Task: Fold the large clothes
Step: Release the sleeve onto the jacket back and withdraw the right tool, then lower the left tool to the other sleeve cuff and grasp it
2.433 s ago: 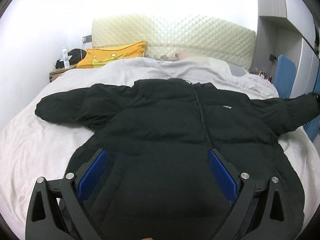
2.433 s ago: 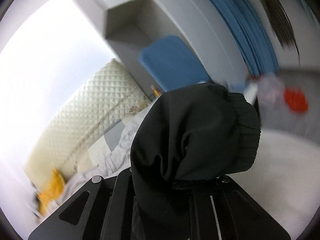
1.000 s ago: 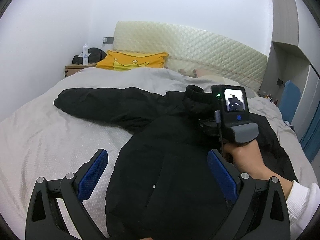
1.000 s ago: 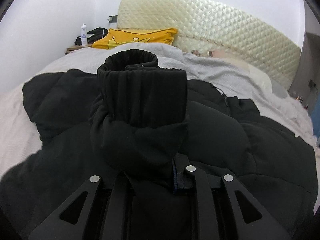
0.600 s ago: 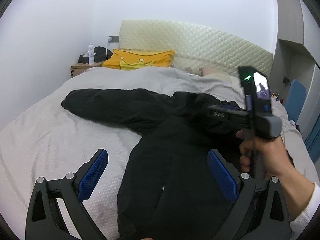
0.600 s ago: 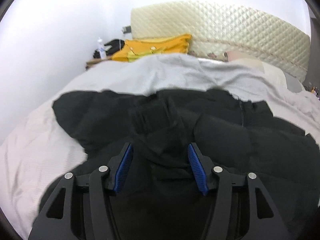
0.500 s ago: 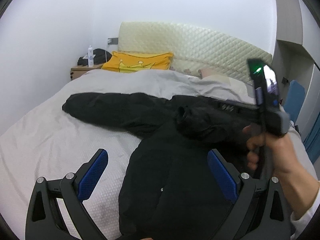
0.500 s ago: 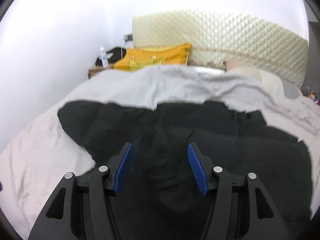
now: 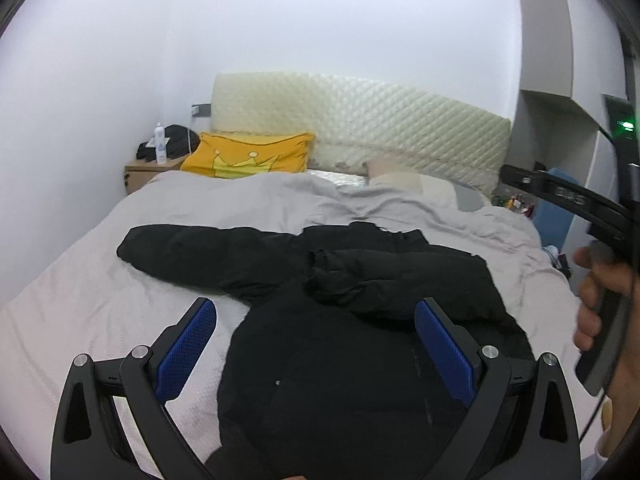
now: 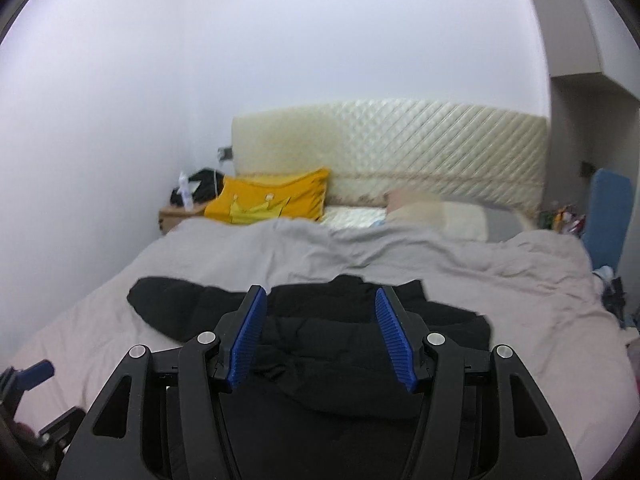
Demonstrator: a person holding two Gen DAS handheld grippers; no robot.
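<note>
Behind the jacket (image 9: 360, 320), a yellow pillow (image 9: 248, 158).

Bed (image 9: 100, 280) with grey cover, black jacket (image 9: 340, 340) spread across its middle, one sleeve folded over the body, yellow pillow (image 9: 248, 156) at the head-end corner

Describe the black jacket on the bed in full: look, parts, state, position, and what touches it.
The black jacket is a puffy, quilted-looking coat lying flat on the grey bedcover. One sleeve stretches out sideways toward the wall; the other sleeve is folded across the chest, its ribbed cuff near the middle. The collar points toward the headboard. Both the left gripper and right gripper are open above it, holding nothing.
</note>
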